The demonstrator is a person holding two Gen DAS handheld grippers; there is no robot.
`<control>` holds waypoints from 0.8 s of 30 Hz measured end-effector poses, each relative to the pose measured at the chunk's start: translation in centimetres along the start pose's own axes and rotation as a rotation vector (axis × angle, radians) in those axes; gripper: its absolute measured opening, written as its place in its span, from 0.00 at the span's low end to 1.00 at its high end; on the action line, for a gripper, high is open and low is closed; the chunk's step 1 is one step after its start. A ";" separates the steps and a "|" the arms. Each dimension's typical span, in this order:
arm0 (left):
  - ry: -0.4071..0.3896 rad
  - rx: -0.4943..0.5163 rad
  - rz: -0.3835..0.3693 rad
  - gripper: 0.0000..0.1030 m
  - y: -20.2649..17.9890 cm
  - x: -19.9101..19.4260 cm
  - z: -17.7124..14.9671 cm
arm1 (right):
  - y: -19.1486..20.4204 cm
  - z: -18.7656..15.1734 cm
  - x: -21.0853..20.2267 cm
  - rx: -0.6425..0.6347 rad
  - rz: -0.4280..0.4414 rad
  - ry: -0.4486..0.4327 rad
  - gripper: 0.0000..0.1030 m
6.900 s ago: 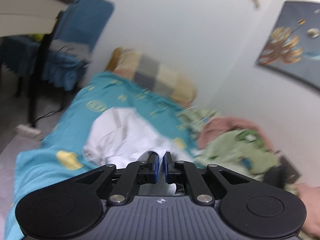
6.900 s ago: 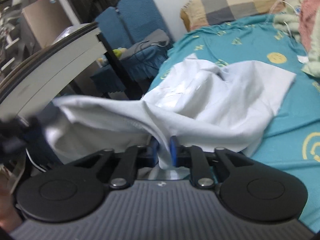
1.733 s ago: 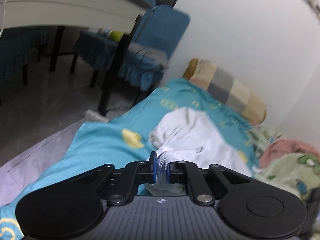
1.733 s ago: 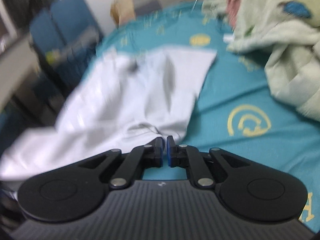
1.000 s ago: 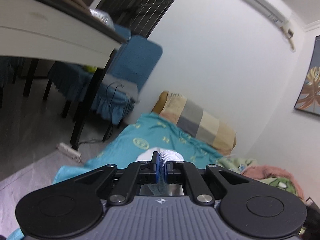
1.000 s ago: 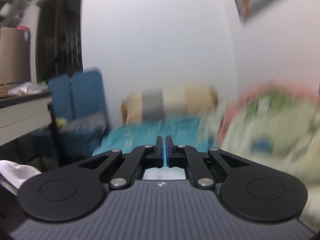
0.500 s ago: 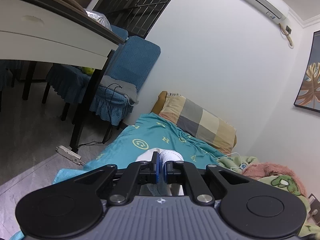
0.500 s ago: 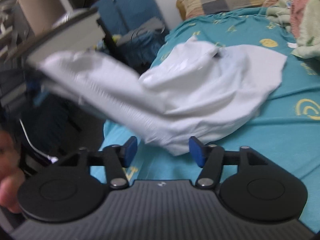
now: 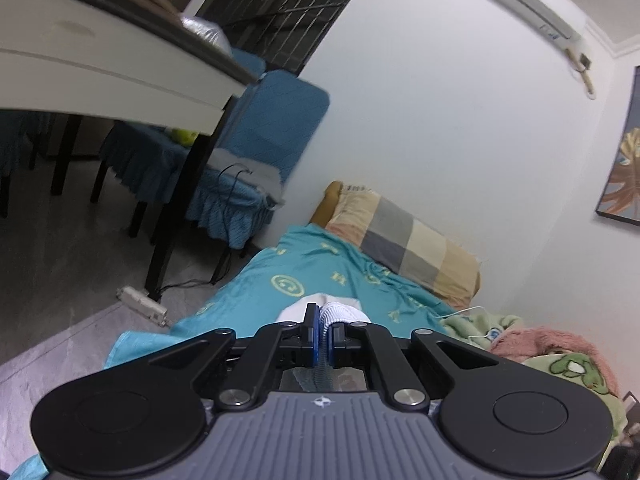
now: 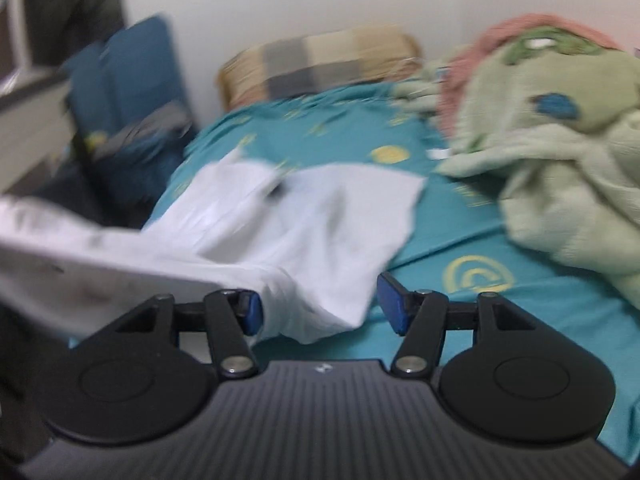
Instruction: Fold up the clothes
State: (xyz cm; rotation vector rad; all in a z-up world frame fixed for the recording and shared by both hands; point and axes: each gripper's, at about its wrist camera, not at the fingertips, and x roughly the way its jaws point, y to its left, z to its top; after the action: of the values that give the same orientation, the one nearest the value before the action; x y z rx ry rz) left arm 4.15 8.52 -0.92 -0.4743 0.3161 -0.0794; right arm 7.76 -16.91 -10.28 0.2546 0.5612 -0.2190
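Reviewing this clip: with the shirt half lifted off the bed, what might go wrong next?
1. The right hand-held gripper is open around a bunched lump of the white shirt; closing there may catch several layers, not one edge.
2. The left hand-held gripper alone pinches the shirt, stretched out past the bed edge; a slip could drop that end to the floor.
3. The green blanket lies close, crowding the folding space.

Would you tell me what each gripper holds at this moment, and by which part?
The left gripper pinches the white garment by a ribbed hem edge. The right gripper holds nothing; its jaws stand apart around a hanging fold.
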 end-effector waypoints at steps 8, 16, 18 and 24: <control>0.044 0.063 0.061 0.04 -0.5 0.8 -1.2 | -0.3 -2.8 5.1 0.030 0.048 0.223 0.43; 0.255 0.059 0.129 0.05 1.3 3.7 -3.1 | 0.3 0.8 0.3 -0.022 0.150 -0.045 0.06; 0.309 0.066 0.138 0.14 1.4 4.1 -3.8 | -0.1 1.2 -0.1 0.001 0.184 -0.056 0.06; 0.461 0.155 0.173 0.44 0.5 4.8 -6.9 | -0.5 2.1 -1.2 0.022 0.251 -0.129 0.05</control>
State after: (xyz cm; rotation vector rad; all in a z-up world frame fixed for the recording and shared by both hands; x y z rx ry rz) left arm 6.52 5.28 -8.34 -0.2686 0.7955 -0.0431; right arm 7.69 -17.83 -7.94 0.3270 0.3947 0.0022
